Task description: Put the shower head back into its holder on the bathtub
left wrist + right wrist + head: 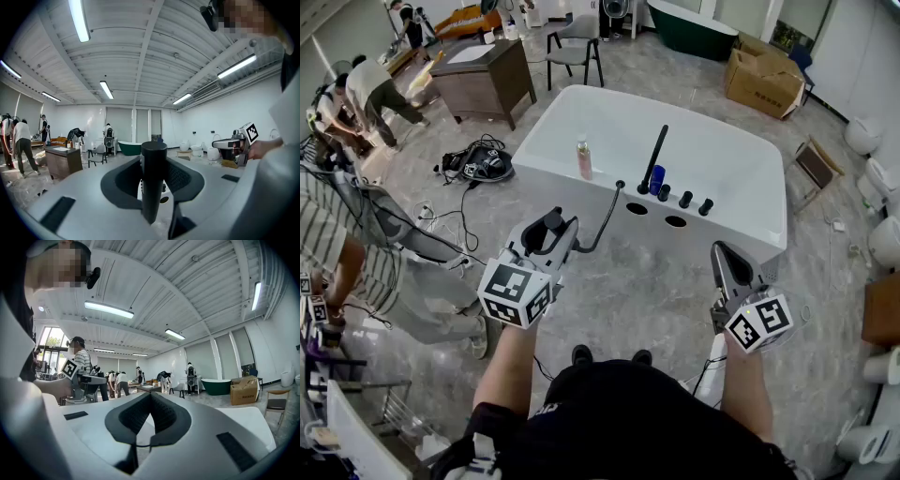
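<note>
shower head (153,173) base hidden inside left hand-held gripper (551,232), green tub (689,26) cropped by top edge

Bright, even light falls from ceiling strip lights (79,21), leaving soft shadows on the floor (656,281). Both gripper views bend strongly at the edges and go black in the corners; the white bathtub (609,117) looks slightly washed out.

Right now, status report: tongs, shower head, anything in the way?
Left tongs shut on shower head, short of the bathtub. Right tongs shut, empty. Deck holes unobstructed; bottle off to their left.
</note>
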`<state>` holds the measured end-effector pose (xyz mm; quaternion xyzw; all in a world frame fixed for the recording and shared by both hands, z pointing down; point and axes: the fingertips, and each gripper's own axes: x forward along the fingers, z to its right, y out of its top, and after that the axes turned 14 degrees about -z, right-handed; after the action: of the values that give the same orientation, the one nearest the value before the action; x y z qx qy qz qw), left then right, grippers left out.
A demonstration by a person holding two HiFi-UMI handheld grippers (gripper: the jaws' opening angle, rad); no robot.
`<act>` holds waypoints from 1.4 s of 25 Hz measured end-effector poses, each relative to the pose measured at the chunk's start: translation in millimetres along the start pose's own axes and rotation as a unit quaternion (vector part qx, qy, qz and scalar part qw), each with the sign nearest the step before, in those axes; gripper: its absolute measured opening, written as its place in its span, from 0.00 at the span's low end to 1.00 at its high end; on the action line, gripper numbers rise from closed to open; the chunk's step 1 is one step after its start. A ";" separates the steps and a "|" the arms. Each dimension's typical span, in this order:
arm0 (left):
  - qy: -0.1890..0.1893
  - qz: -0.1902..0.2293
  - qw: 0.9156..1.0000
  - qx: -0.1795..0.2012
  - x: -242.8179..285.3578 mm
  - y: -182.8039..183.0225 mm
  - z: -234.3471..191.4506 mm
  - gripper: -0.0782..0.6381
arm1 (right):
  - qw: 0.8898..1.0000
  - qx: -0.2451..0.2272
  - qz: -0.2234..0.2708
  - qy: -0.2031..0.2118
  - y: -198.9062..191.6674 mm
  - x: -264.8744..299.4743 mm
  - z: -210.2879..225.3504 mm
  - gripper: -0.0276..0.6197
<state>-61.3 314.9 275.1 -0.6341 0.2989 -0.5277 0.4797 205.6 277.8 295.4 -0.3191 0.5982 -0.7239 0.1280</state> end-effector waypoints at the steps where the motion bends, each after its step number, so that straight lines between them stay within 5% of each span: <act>1: 0.000 0.000 1.000 -0.001 0.4 -1.5 -0.9 0.30 | 1.000 0.000 0.000 0.000 -0.9 1.3 -1.0 0.06; 10: -0.001 0.000 1.000 -0.005 -9.9 -7.0 -16.2 0.30 | 1.000 0.010 -0.004 0.001 -1.8 16.0 -15.7 0.06; 26: -0.023 0.019 1.000 0.003 -49.3 -18.0 -91.0 0.30 | 0.999 0.045 -0.010 0.002 -1.1 63.8 -116.8 0.06; 35: -0.026 0.006 1.000 0.001 -7.1 15.9 -53.6 0.30 | 0.998 0.056 -0.020 0.030 -2.1 49.1 -63.2 0.06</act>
<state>-112.3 299.7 256.8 -0.6458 0.2895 -0.5082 0.4908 129.6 300.1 307.5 -0.3013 0.5540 -0.7678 0.1133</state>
